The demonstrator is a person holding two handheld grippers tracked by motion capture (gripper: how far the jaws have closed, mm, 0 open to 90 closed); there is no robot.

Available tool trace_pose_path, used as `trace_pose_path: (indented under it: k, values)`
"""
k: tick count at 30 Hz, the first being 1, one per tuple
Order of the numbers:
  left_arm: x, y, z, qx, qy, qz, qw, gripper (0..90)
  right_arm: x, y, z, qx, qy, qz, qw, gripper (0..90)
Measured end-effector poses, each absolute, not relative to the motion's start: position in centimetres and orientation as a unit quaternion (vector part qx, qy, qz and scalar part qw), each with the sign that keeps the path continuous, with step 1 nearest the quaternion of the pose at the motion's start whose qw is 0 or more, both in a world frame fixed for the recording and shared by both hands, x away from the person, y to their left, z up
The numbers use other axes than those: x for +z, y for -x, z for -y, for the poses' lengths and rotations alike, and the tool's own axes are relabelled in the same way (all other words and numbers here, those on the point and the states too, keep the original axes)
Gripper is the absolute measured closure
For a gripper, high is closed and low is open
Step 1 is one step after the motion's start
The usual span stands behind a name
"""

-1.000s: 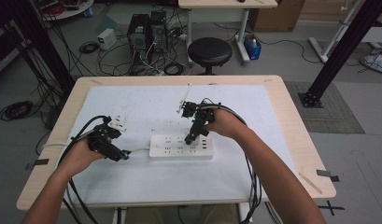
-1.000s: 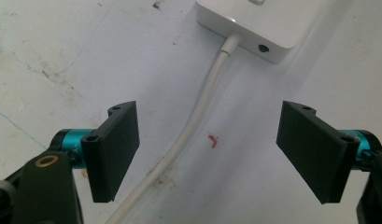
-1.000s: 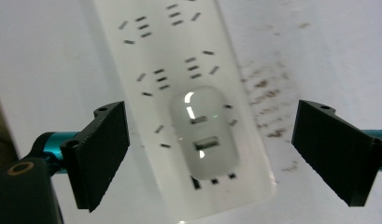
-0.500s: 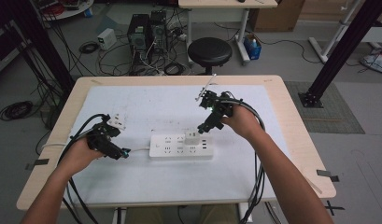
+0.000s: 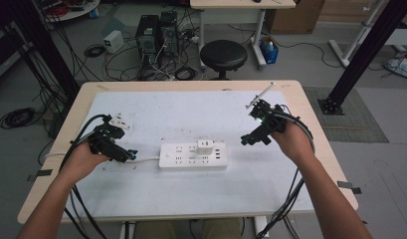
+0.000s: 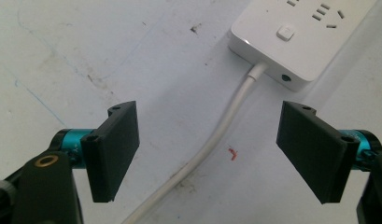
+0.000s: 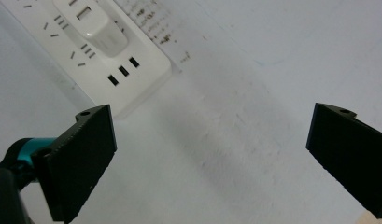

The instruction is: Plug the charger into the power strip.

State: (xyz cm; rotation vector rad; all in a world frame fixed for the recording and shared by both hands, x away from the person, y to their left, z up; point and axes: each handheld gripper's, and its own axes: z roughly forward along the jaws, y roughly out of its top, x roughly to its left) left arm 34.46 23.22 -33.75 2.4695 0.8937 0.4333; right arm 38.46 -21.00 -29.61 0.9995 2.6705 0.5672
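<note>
My left tool (image 5: 132, 155) hangs with jaws wide and empty at nine o'clock of the white power strip (image 5: 193, 155), which lies mid-worktop (image 5: 156, 201). The strip's white cord (image 6: 212, 144) runs between those jaws without touching them. A white charger (image 5: 206, 147) sits plugged into the strip's top. My right tool (image 5: 247, 140) hovers at three o'clock of the strip, also spread wide, holding nothing (only bare, scuffed surface between its jaws). Beyond the worktop at twelve o'clock stand a black stool (image 5: 223, 54) and computer towers (image 5: 155, 34) amid floor cables.
</note>
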Motion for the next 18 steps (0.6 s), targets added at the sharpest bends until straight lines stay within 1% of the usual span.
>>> trace_pose_path:
  k: [9, 18]
  values:
    - [-33.5, -34.2, -23.7, 0.164, -0.894, -0.341, 0.240, 21.3, -29.9, -36.7, 23.9, 0.200, -0.367, -0.900, 0.123, 1.0]
    - [-33.7, -34.2, -24.3, 0.167, -0.888, -0.350, 0.248, 21.3, -31.4, -36.5, 24.6, 0.202, -0.370, -0.899, 0.115, 1.0]
